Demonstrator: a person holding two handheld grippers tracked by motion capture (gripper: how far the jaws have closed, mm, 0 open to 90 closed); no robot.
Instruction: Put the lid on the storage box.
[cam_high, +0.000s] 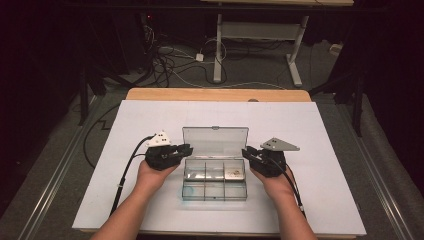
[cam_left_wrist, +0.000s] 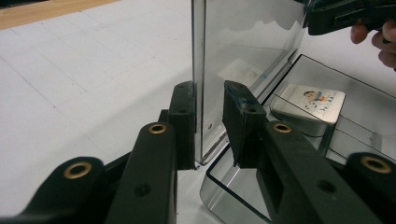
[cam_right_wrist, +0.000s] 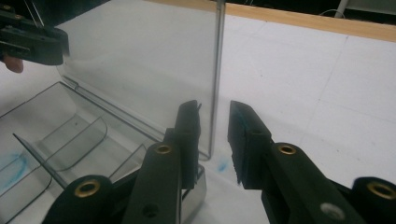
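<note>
Forearms enter from the near table edge, 1 gripper in each hand. Left gripper (cam_high: 185, 149) straddles the left edge of the upright clear lid (cam_high: 215, 141): 1 jaw lies against the pane, the other stands slightly off it, so no grip is confirmed. Right gripper (cam_high: 246, 152) straddles the lid's right edge with a gap visible on both sides. Clear compartment box (cam_high: 215, 191) sits on the white table sheet (cam_high: 320, 130), between the hands, holding a small printed tin (cam_left_wrist: 310, 101).
</note>
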